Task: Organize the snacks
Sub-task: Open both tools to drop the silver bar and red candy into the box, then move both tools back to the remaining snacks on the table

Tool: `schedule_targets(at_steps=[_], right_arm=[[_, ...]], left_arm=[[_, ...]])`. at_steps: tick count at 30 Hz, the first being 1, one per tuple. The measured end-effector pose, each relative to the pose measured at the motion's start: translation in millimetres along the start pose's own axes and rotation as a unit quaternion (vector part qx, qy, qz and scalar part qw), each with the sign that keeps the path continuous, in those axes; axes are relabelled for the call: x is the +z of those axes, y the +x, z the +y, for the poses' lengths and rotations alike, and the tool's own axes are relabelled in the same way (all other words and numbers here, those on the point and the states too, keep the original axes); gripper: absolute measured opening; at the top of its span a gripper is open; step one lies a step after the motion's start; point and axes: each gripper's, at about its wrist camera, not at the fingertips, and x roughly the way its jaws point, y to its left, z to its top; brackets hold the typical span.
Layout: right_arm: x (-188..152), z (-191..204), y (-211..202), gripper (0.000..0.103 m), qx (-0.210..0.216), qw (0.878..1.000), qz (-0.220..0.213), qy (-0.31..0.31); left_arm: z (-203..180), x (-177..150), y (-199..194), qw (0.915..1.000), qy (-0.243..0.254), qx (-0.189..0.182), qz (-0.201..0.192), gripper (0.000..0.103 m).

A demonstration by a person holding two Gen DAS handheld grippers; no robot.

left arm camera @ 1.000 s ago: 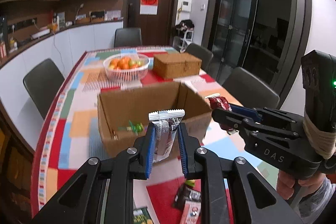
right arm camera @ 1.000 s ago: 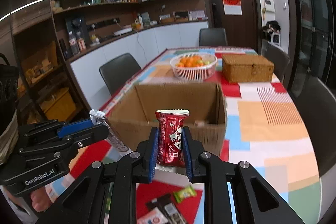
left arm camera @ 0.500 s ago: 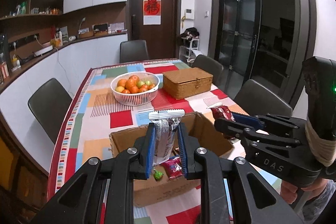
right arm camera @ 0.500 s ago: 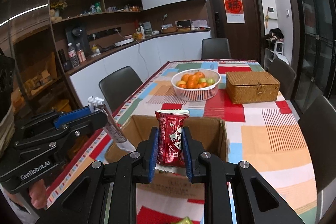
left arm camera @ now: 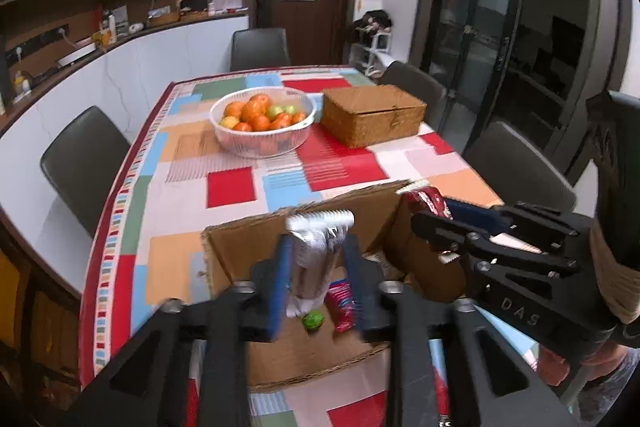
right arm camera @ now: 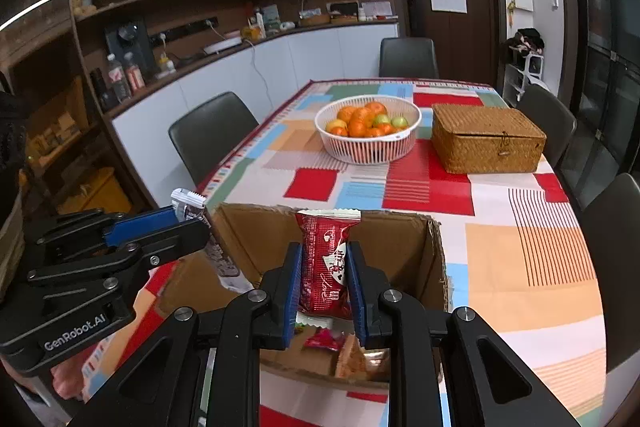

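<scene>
Left jaws: my left gripper (left arm camera: 316, 273) pinches silver packet (left arm camera: 314, 255) | right gripper (right arm camera: 323, 285) clamps red packet (right arm camera: 326, 263) | both over cardboard box (right arm camera: 394, 241)

Your right gripper (right arm camera: 323, 277) pinches a red snack packet (right arm camera: 326, 261) upright above the open cardboard box (right arm camera: 404, 247). Your left gripper (right arm camera: 200, 227) holds a silver packet (right arm camera: 208, 239) over the box's left edge.

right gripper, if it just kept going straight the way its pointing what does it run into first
Most likely the far inner wall of the cardboard box. The right gripper, shut on the red snack packet, points over the open box toward that wall. Depth is unclear, so it might pass above the rim toward the fruit basket.
</scene>
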Motion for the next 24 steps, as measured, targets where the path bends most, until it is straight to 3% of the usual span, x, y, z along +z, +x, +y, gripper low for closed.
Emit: schedule_targets(at_steps=[1, 3, 15, 24], right_arm=[[1, 0, 2, 0.031, -0.007, 1.000, 0.002, 0.001], [0, -2, 4, 0.040, -0.016, 1.000, 0.008, 0.006], [-31, 13, -51, 0.049, -0.028, 0.999, -0.036, -0.006], [-63, 31, -75, 0.056, -0.014, 0.999, -0.033, -0.025]], left_arm=[[0, -2, -3, 0.9999, 0.002, 0.007, -0.008, 0.052], [0, -6, -9, 0.9998, 0.004, 0.016, -0.014, 0.053], [-12, -44, -69, 0.9978, 0.013, 0.038, -0.053, 0.061], [-18, -77, -99, 0.9972, 0.013, 0.047, -0.057, 0.066]])
